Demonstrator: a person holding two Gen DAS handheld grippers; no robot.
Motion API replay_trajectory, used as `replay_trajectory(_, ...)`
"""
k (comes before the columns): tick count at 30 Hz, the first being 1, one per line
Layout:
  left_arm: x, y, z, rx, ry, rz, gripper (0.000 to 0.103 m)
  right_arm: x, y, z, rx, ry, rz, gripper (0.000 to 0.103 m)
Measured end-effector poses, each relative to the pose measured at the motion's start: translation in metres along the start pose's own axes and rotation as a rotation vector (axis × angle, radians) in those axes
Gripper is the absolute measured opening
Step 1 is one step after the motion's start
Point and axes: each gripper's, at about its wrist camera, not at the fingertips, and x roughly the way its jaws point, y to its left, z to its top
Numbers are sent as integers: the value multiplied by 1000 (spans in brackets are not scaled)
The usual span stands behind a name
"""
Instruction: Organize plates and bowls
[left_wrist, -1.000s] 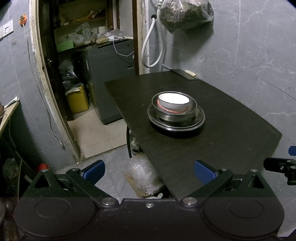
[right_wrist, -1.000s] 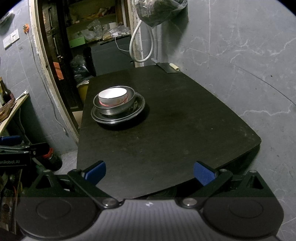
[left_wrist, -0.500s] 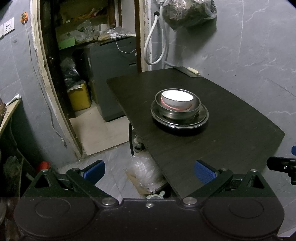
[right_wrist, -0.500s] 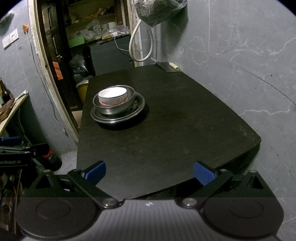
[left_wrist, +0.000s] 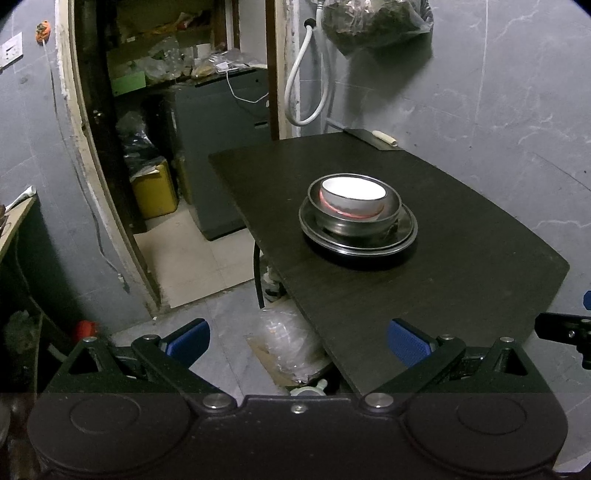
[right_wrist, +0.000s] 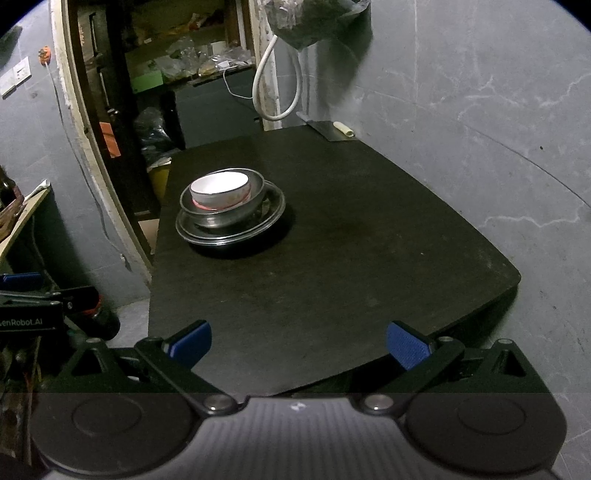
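Left gripper (left_wrist: 297, 339): blue-padded fingers wide apart, empty, beyond table's near-left corner.
Right gripper (right_wrist: 298, 341): same, over near edge.
Stack: white ceramic bowl (left_wrist: 352, 195) in steel bowl (left_wrist: 384, 218) on steel plates (left_wrist: 406, 236), ahead on black table (left_wrist: 461, 266); right of left gripper's axis, left of right's.
Nearer: cannot tell.

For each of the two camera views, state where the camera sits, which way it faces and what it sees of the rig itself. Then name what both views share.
Left wrist: sits behind the left tool, off the table's left edge, facing the stack and doorway; its open blue fingers show, right tool at far right.
Right wrist: sits behind the right tool, at the near edge, facing along the table; open fingers show, left tool at far left.
Shared: table, stack, hose, doorway.
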Motion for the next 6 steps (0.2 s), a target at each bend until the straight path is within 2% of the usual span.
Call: replay_trajectory(6, 3, 3, 2, 7, 10, -9, 102, 4, 1, 2, 5, 8, -7, 103)
